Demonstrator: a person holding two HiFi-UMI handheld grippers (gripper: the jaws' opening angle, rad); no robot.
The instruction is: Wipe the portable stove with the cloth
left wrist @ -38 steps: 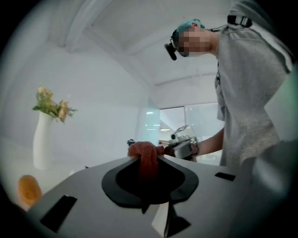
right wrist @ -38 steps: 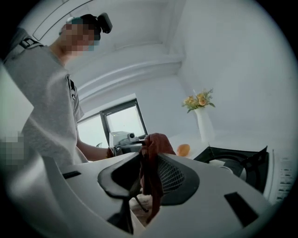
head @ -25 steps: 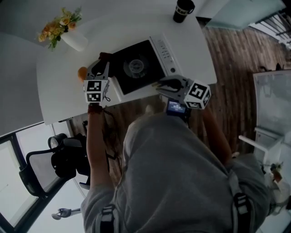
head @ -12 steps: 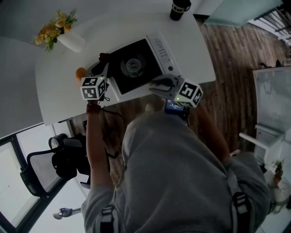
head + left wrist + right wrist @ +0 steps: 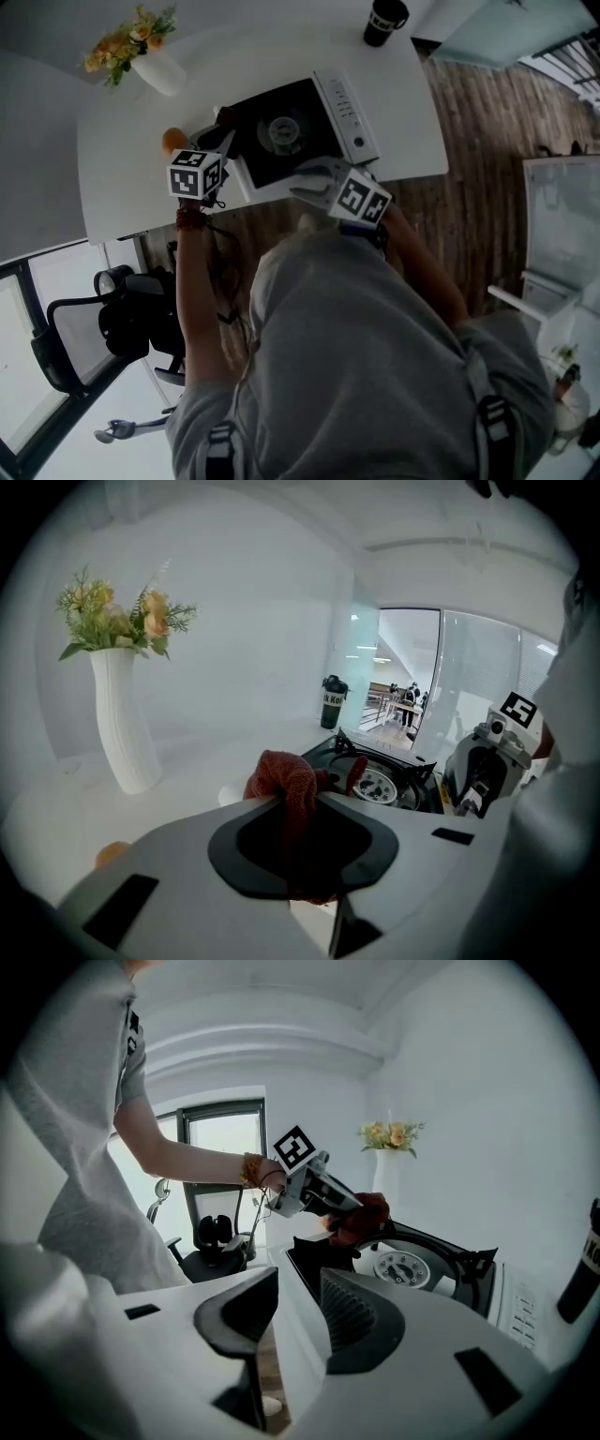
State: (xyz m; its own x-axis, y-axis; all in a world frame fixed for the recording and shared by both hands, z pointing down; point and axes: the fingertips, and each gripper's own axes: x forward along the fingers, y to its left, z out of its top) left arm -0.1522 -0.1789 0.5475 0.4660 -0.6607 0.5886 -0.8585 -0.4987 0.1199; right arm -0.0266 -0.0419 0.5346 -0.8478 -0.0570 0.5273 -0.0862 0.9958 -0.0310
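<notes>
Right gripper [image 5: 298,1283], lower centre of the head view, is open: its jaws have just been opening and now straddle the near white edge of the portable stove [image 5: 292,131], with no pad visibly pressing on it. My read is it's there to brace, so either clamp that edge or stay clear, because a half-grip lets the light casing skid on the smooth white table [image 5: 122,187]. Left gripper [image 5: 300,803] is closed on the cloth [image 5: 286,772]; its jaws have just tightened, and the wad sits at the stove's left corner, touching or just over it, I can't tell which. Only a small fold is pinched, so wipe slowly with the wad pressed flat, and go around the burner [image 5: 403,1267] rather than across it. The pan-support prongs look likely to snag the fabric. The cloth is rust-red, nubby knit and bunched. The stove has a white, hard-edged casing, a glossy black recessed top and a round metal burner disc. Its control strip [image 5: 349,114] is on the right side, and I'd keep the cloth off the buttons. Further out there's a small orange round thing [image 5: 172,141] beside the left gripper. A white ribbed, waisted vase [image 5: 157,71] of yellow-orange flowers is upper left, and a dark cup [image 5: 384,21] is at top centre.
</notes>
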